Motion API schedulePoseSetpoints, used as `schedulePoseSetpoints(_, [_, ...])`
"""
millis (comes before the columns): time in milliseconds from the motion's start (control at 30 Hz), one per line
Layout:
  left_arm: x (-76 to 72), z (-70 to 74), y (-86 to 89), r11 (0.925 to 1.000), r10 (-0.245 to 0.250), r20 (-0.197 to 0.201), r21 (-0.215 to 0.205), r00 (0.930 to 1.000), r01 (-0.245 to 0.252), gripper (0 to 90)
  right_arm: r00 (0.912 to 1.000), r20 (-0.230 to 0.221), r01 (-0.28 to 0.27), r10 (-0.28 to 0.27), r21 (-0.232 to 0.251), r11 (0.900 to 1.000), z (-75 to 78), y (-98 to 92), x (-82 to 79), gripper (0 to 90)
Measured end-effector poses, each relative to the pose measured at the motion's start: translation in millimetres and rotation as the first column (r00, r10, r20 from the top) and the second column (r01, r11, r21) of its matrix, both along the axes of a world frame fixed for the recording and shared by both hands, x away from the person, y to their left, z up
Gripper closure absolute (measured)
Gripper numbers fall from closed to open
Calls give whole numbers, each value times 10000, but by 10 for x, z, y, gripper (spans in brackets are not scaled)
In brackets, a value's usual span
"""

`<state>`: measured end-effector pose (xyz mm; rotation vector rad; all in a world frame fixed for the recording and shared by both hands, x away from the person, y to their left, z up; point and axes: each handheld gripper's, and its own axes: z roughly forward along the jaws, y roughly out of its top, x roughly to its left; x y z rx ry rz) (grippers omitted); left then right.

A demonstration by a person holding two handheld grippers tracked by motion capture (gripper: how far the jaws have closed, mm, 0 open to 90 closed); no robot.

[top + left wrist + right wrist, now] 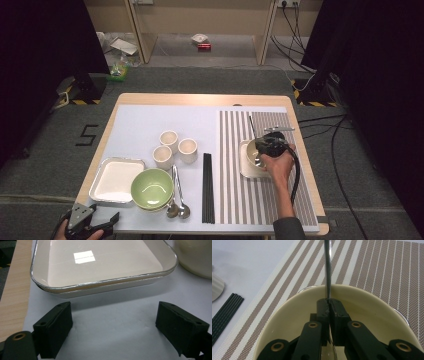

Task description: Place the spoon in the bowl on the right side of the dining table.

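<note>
From above, the right tongs (261, 152) sat over the cream bowl (250, 150) on the striped mat (235, 165). The left tongs (113, 326) were spread wide, gripping nothing, just short of the tray (105, 286). The right tongs' camera had them clenched on a spoon (327, 270) handle inside that bowl (294, 312).

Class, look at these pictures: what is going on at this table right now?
A person is laying a place setting with two hand-held grippers. The right gripper is shut on a spoon, holding it in a cream bowl that sits on a tray on the striped mat. The left gripper waits open at the table's near edge, just short of an empty tray. A green bowl, three cups, chopsticks and more spoons lie on the table.
</note>
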<state>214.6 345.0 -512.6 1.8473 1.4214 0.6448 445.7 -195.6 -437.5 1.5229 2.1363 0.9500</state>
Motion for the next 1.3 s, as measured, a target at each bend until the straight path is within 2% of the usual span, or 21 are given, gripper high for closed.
schedulePoseSetpoints(333, [0, 0, 0, 10000, -15, -7, -5, 10000, 15, 126, 9999, -119, -81, 81, -19, 10000, -24, 30, -1, 849])
schedulePoseSetpoints(667, [1, 0, -2, 10000, -2, 4, -25, 10000, 2, 127, 10000, -25, -63, 63, -79, 9999, 2, 16, -9, 822])
schedulePoseSetpoints(800, [2, 0, -3, 10000, 3, 4, -26, 10000, -3, 127, 9999, 145, -42, 41, 55, 10000, 40, 22, -14, 801])
schedulePoseSetpoints(1200, [1, -1, -3, 10000, 2, 6, -29, 10000, -2, 126, 9976, 696, -29, 37, -114, 9999, 194, 66, 23, 711])
schedulePoseSetpoints(1300, [1, 0, -2, 10000, -2, 2, -23, 10000, 2, 126, 9978, 661, 39, -27, -169, 9998, 201, 90, 33, 696])
